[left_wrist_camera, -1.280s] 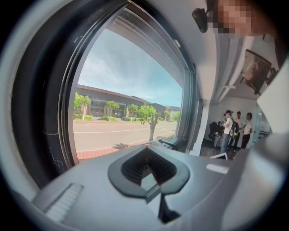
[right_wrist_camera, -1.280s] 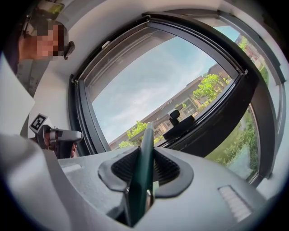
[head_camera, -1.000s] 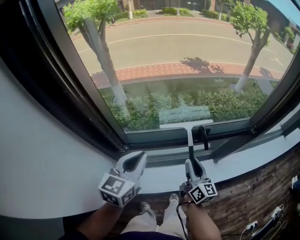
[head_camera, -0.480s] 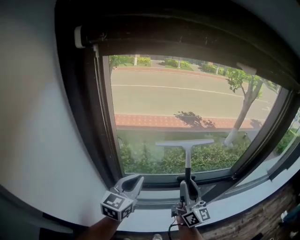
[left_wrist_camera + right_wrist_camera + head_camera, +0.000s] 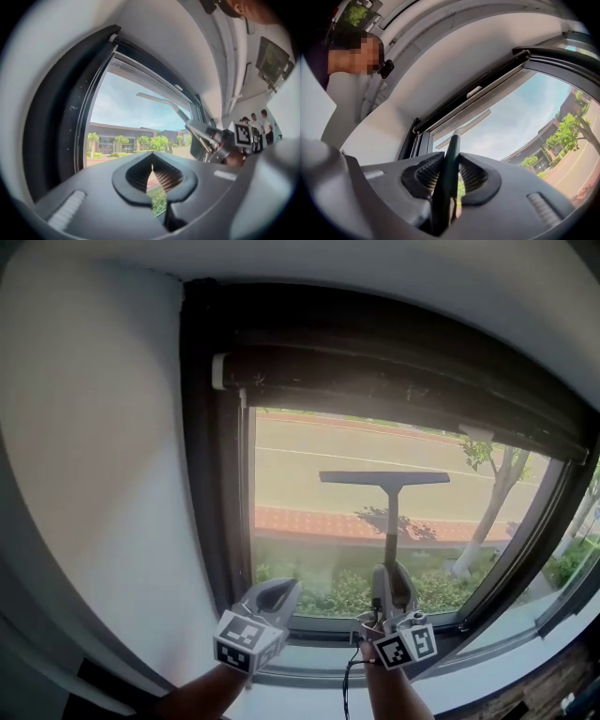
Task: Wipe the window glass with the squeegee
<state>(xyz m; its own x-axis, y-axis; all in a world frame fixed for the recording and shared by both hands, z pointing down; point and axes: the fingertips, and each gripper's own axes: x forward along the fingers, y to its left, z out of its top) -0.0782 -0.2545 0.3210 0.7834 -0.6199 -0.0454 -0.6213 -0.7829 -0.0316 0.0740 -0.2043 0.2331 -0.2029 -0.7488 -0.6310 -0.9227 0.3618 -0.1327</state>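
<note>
We are in what looks like an office or similar work building. A large dark-framed window has a roller blind rolled up above it. The walls are plain white, people stand together deeper in the room, and outside lies a street lined with trees.

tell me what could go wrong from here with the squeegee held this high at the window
1. The right gripper clamps only the low end of the squeegee handle, with the blade far above it. The handle may twist in the jaws and leave streaks.
2. The blade sits high on the glass, not far below the dark blind housing. Pushing higher might knock it.
</note>
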